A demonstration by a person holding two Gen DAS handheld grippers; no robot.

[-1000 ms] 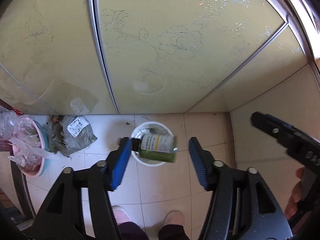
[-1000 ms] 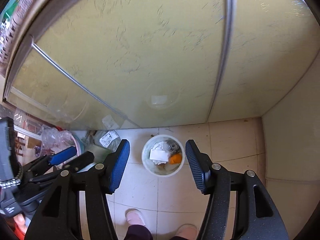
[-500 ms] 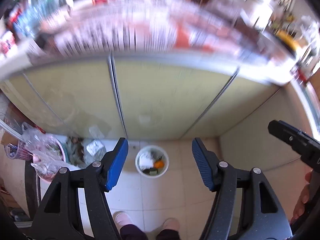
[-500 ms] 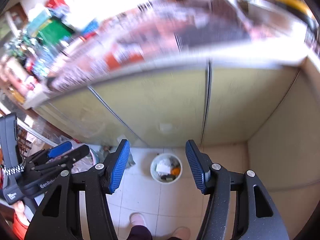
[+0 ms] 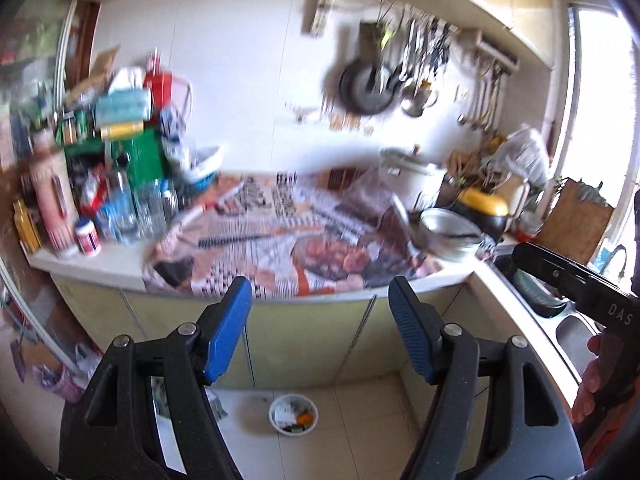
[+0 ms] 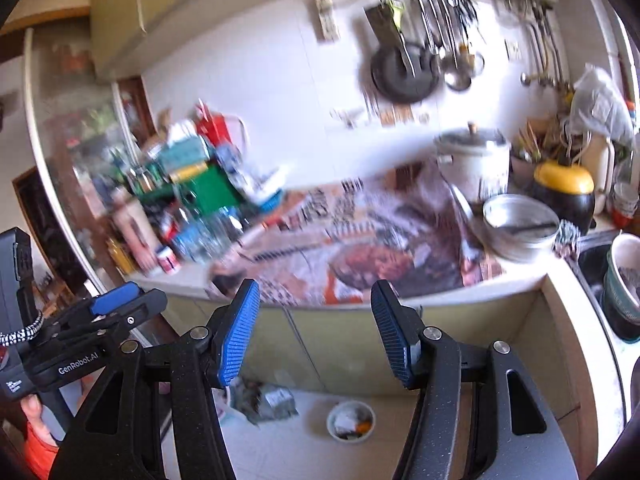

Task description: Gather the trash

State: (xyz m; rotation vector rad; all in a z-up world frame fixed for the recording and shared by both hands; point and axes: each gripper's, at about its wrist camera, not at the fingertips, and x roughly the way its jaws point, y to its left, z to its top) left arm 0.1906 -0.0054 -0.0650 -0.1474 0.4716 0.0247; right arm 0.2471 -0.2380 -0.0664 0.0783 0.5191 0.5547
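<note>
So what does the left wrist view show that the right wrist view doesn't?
Only the left wrist view shows the wooden board by the window. Only the right wrist view shows the white cooker clearly and the bowls in the sink. Both show the newspaper-covered counter, the white trash bin on the floor, and open, empty jaws.

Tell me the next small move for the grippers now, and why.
Probably bring the left gripper forward toward the countertop to look for more trash. Both it and the right gripper are open and empty, its jaws just widened, and the bin already holds trash.
</note>
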